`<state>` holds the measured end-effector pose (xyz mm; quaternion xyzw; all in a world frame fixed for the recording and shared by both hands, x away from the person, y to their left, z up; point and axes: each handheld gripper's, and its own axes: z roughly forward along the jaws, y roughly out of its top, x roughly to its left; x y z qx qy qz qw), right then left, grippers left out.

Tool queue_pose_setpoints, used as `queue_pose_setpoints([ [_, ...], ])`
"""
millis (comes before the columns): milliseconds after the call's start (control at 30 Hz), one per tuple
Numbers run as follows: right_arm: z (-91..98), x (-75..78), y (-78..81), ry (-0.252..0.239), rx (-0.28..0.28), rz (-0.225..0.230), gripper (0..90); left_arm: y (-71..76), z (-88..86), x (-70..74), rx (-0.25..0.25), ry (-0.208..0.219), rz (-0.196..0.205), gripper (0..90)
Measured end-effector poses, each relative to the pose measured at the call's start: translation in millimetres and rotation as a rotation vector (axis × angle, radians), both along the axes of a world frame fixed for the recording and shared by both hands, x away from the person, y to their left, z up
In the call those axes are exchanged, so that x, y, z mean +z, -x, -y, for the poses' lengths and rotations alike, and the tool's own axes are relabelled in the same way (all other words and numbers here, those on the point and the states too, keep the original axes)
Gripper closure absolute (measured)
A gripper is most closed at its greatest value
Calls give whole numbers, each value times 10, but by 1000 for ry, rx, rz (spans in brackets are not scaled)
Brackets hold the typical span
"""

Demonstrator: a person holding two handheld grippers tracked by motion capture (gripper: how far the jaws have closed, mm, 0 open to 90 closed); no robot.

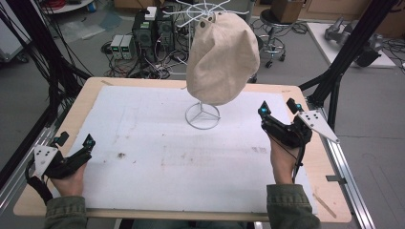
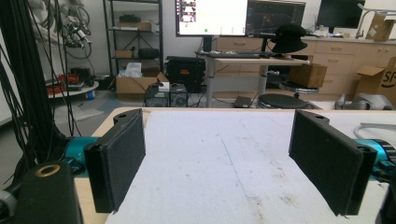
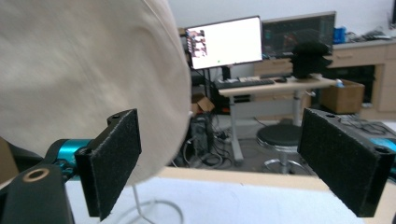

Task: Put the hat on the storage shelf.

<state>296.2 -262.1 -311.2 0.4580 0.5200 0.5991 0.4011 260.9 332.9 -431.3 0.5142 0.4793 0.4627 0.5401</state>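
Observation:
A beige cloth cap [image 1: 222, 57] hangs on a white wire stand [image 1: 202, 116] at the back middle of the white mat. To the right of the stand my right gripper [image 1: 278, 107] is held above the table, open, with nothing between its jaws. In the right gripper view the cap [image 3: 84, 70] bulks large at the left, behind the left pad, and the gripper [image 3: 233, 163] is open. My left gripper [image 1: 75, 140] rests at the table's front left, open and empty. Through its own view, the left gripper [image 2: 219, 161] looks over the bare mat.
A white mat [image 1: 157, 152] covers most of the wooden table [image 1: 102, 86]. Black frame posts [image 1: 344, 62] stand at the right and left edges. Cables and power boxes [image 1: 143, 38] lie on the floor behind the table, and a stool [image 1: 274, 28] stands beyond.

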Motion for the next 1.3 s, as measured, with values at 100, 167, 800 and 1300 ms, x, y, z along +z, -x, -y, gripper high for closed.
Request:
queue_pose_setpoints([
  [100, 26, -51, 22, 17, -25, -57, 120, 0, 1, -1, -1, 0, -1, 188],
  [167, 40, -78, 51, 17, -23, -49, 121, 3, 0, 0, 0, 0, 0, 188],
  [800, 160, -593, 414, 71, -60, -140, 117, 16, 2, 2, 1, 6, 2, 188],
  [1300, 237, -973, 474, 90, -86, -180, 117, 4, 11, -5, -5, 5, -4, 188],
])
